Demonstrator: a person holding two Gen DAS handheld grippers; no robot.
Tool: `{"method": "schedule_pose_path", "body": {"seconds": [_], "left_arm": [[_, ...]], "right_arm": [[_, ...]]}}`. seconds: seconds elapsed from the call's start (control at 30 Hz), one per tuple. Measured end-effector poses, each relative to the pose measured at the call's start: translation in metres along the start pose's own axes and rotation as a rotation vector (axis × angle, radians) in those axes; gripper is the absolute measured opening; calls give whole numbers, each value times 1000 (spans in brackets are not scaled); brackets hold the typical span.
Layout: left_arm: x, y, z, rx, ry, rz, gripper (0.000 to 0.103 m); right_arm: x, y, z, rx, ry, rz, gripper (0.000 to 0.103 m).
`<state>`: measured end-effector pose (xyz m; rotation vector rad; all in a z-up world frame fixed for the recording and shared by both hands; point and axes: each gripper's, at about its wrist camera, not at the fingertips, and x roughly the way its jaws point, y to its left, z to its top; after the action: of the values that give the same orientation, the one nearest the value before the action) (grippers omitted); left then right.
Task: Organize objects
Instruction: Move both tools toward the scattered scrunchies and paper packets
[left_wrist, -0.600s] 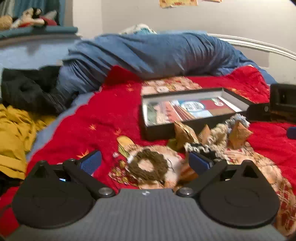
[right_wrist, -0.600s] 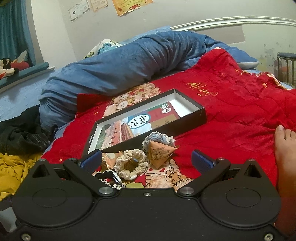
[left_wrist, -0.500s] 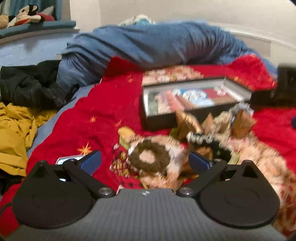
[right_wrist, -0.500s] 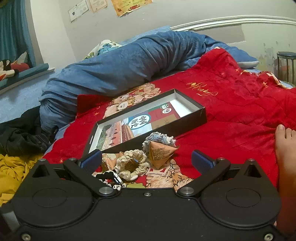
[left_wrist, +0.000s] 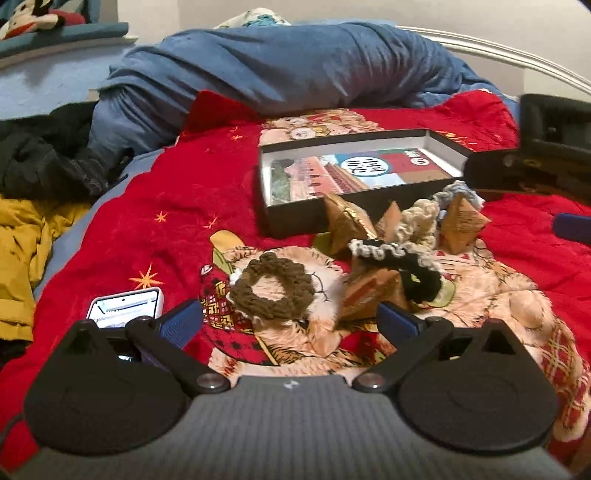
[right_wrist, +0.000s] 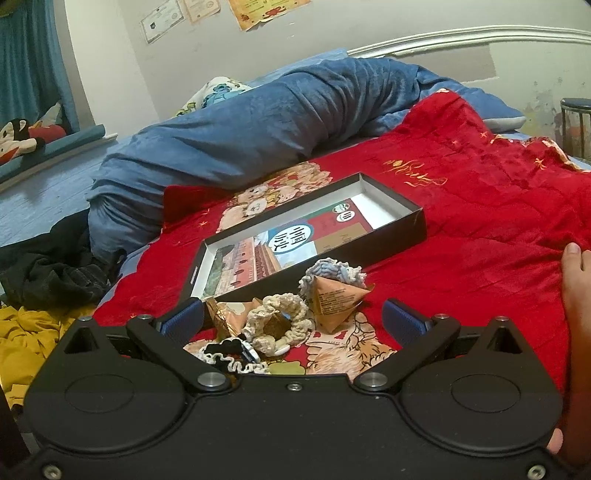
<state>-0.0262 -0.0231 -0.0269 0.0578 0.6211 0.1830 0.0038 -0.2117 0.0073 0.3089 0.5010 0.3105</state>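
An open black box (left_wrist: 295, 218) with a printed bottom lies on the red blanket; it also shows in the right wrist view (right_wrist: 388, 236). In front of it lie a brown scrunchie (left_wrist: 273, 291), a black-and-white scrunchie (left_wrist: 402, 262), a cream scrunchie (right_wrist: 277, 325), a blue-grey scrunchie (right_wrist: 332, 269) and several brown pyramid packets (right_wrist: 336, 299). My left gripper (left_wrist: 291, 321) is open and empty just short of the brown scrunchie. My right gripper (right_wrist: 293, 317) is open and empty over the cream scrunchie and packets; its body shows at the right of the left wrist view (left_wrist: 535, 162).
A white phone-like device (left_wrist: 125, 306) lies by the left gripper's left finger. A rolled blue duvet (right_wrist: 258, 125) lies behind the box. Black and yellow clothes (left_wrist: 33, 206) are piled at the left. A bare foot (right_wrist: 576, 295) rests at the right.
The left gripper has pulled back and tilted, so the scrunchies sit further ahead and the white device has come into view. The right gripper has barely moved.
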Motion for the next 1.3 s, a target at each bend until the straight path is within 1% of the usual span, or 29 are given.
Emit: {"method": "schedule_pose_path", "body": {"seconds": [0.07,0.13,0.3,0.4,0.43,0.5,0.57,0.67,0.83,1.03,1.13,1.2,1.3], "left_arm": [[-5,-1,1,7,-31,-9,103],[-8,-2,2,14,-41,-32,103],[-13,-5,3,29,-54,-39,103],[-15,-3,5,11,-67,-26,103],[-15,-2,5,-2,-65,-27,103],[-14,1,7,-23,-55,-52,103],[-15,1,7,-21,-53,-58,103],[-13,1,7,-16,-42,-52,103],[-11,8,9,-74,-25,-51,103],[-11,8,9,-71,-13,-65,100],[-12,8,9,-78,-20,-45,100],[-10,11,10,-95,-9,-35,97],[-5,15,12,-115,13,-36,94]], "right_arm": [[0,1,-1,-3,-2,3,103],[0,1,-1,-2,-4,2,103],[0,0,-2,12,-5,7,103],[0,0,-2,18,-4,20,103],[0,0,-2,20,-2,24,103],[1,0,-2,31,16,60,103],[2,-1,-2,58,18,86,103],[2,-2,-2,77,13,87,103],[2,-2,-2,73,4,74,103],[4,-1,-4,69,10,74,103],[4,0,-4,74,11,73,103],[5,-2,-4,87,11,71,103],[8,-4,-5,105,20,65,99]]}}
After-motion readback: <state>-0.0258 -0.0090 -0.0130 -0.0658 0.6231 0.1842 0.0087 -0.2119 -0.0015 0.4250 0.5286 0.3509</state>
